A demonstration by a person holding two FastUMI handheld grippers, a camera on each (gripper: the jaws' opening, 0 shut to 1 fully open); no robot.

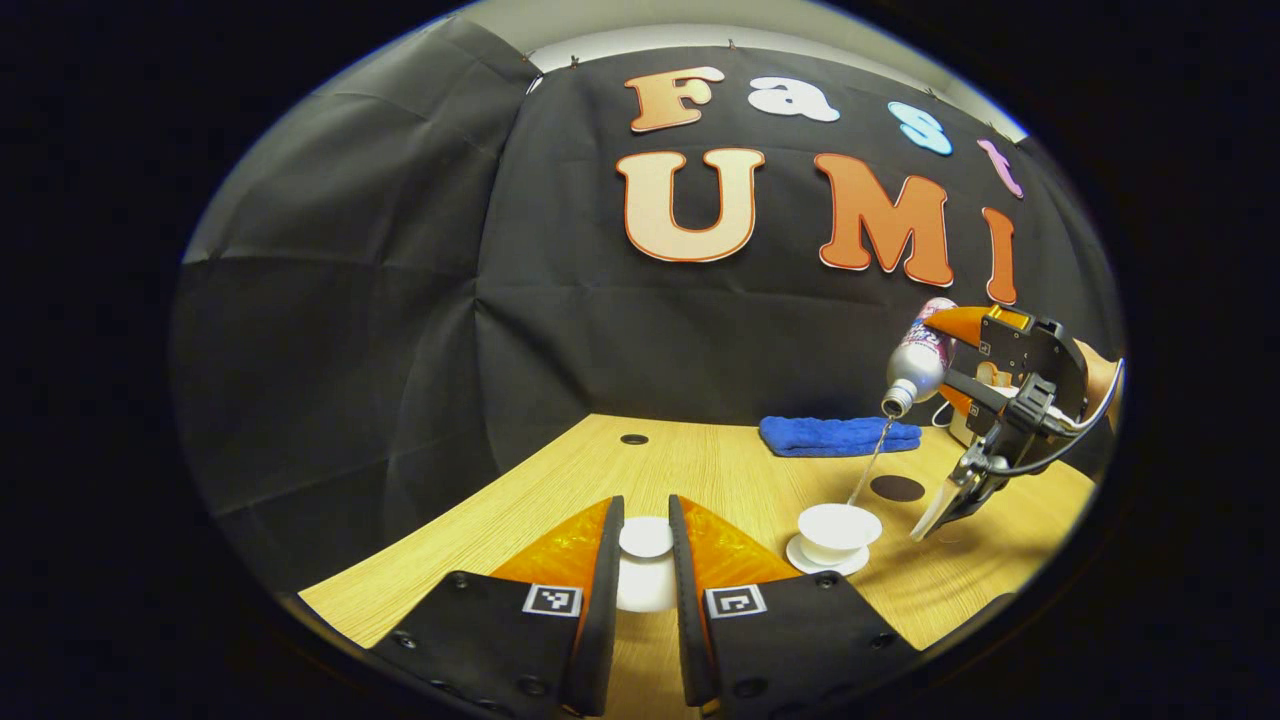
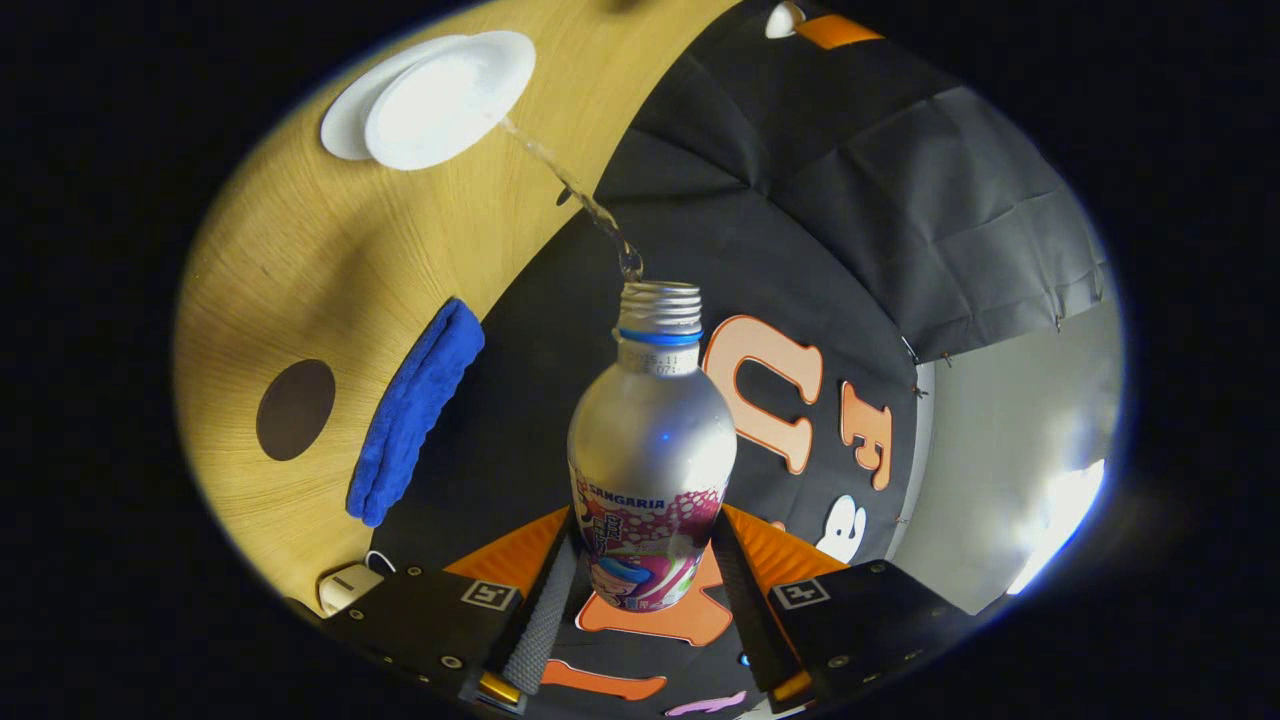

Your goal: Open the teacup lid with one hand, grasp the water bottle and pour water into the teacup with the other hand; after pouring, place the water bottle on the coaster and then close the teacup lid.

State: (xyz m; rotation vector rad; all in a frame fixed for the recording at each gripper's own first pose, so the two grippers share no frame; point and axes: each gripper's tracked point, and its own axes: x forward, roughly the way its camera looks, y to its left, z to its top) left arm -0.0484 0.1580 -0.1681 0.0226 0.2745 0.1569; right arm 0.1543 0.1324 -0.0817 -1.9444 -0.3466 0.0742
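Note:
My right gripper [image 2: 645, 590] is shut on a silver water bottle [image 2: 652, 450], which it holds tilted neck-down over the table. A thin stream of water [image 2: 575, 190] runs from the bottle's open mouth into the white teacup [image 2: 450, 98] on its saucer [image 2: 345, 125]. In the left gripper view the same bottle [image 1: 918, 355] pours into the teacup [image 1: 838, 528] at the right, held by the right gripper [image 1: 960, 400]. My left gripper [image 1: 645, 515] is shut on the white teacup lid [image 1: 645, 580], low over the table, left of the cup. A dark round coaster [image 1: 897, 488] lies behind the cup.
A folded blue cloth [image 1: 838, 435] lies at the back of the wooden table [image 1: 560, 490], beyond the coaster [image 2: 295, 408]. A small dark hole [image 1: 634, 438] is set in the tabletop at the back. A small white device [image 2: 345, 588] sits at the table's edge.

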